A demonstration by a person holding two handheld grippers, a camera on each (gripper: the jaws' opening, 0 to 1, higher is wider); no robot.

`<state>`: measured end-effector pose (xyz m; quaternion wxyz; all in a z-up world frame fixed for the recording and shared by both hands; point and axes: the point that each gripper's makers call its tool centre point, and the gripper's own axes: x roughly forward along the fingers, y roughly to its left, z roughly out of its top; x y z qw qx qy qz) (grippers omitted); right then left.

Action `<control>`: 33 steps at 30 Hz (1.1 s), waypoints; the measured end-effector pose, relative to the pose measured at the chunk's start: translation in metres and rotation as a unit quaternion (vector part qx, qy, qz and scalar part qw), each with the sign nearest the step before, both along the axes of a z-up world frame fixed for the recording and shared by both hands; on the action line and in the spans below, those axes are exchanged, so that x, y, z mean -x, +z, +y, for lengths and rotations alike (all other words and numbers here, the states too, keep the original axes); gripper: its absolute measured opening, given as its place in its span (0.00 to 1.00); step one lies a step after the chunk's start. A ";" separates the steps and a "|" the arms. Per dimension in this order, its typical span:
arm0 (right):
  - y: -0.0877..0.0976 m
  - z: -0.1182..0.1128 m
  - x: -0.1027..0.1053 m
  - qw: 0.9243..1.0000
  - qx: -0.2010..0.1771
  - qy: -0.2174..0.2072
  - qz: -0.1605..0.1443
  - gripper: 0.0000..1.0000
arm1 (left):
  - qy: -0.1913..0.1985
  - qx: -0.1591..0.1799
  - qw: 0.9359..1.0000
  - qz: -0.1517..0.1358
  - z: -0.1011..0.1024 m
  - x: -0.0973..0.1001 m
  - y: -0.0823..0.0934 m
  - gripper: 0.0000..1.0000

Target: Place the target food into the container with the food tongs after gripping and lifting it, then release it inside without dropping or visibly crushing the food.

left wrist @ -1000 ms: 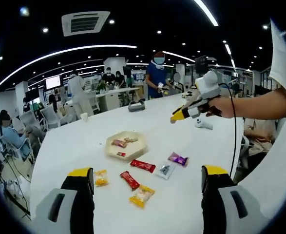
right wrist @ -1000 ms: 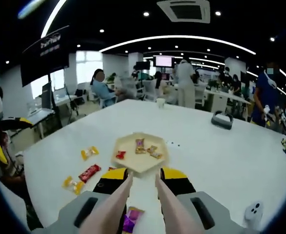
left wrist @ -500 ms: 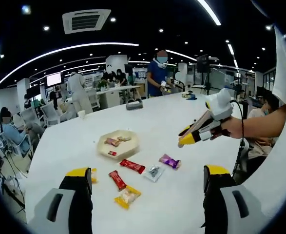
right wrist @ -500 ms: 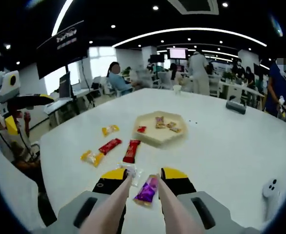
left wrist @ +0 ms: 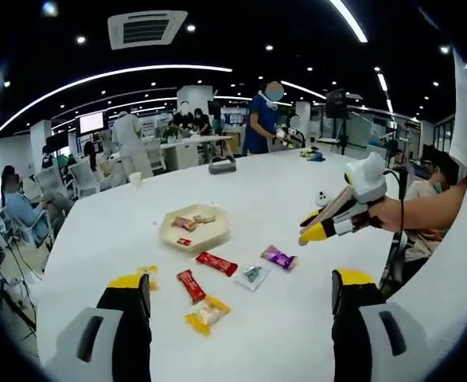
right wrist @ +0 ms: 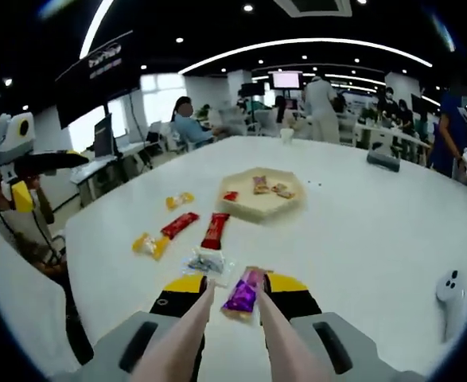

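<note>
**Tongs poised at purple packet, tray beyond**

Tongs (right wrist: 231, 334), held in the right gripper (right wrist: 231, 296), reach forward with arms slightly apart; the purple packet (right wrist: 243, 291) lies on the white table (right wrist: 360, 231) between their tips, and whether they touch it I cannot tell. Clear packet (right wrist: 206, 261) sits just left of the tips. Beyond them: red bar (right wrist: 215, 230), second red bar (right wrist: 179, 225), two yellow packets (right wrist: 151, 244) (right wrist: 179, 200), then the hexagonal tray (right wrist: 262, 202) holding several snacks. White controller (right wrist: 449, 291) lies well right. Nothing stands between tips and tray except the loose packets. Writing on wrappers too small to read. Left gripper (left wrist: 241, 294) hangs with jaws wide apart over the table.
</note>
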<state>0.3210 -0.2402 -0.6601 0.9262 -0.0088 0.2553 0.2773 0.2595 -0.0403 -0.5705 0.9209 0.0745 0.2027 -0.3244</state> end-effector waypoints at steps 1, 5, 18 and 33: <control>-0.002 0.001 -0.001 1.000 0.001 0.003 0.003 0.28 | 0.003 0.006 1.000 -0.006 0.000 -0.001 0.001 0.98; -0.013 0.010 -0.005 0.999 0.022 0.035 0.008 0.28 | 0.023 0.040 0.999 -0.005 0.004 -0.001 -0.006 0.99; -0.017 0.041 -0.038 0.998 0.020 0.058 0.016 0.28 | 0.033 0.025 0.997 -0.061 0.018 -0.004 -0.003 1.00; -0.023 0.057 -0.053 0.992 0.051 0.110 0.017 0.28 | 0.050 0.021 0.999 0.001 0.032 0.005 -0.030 0.99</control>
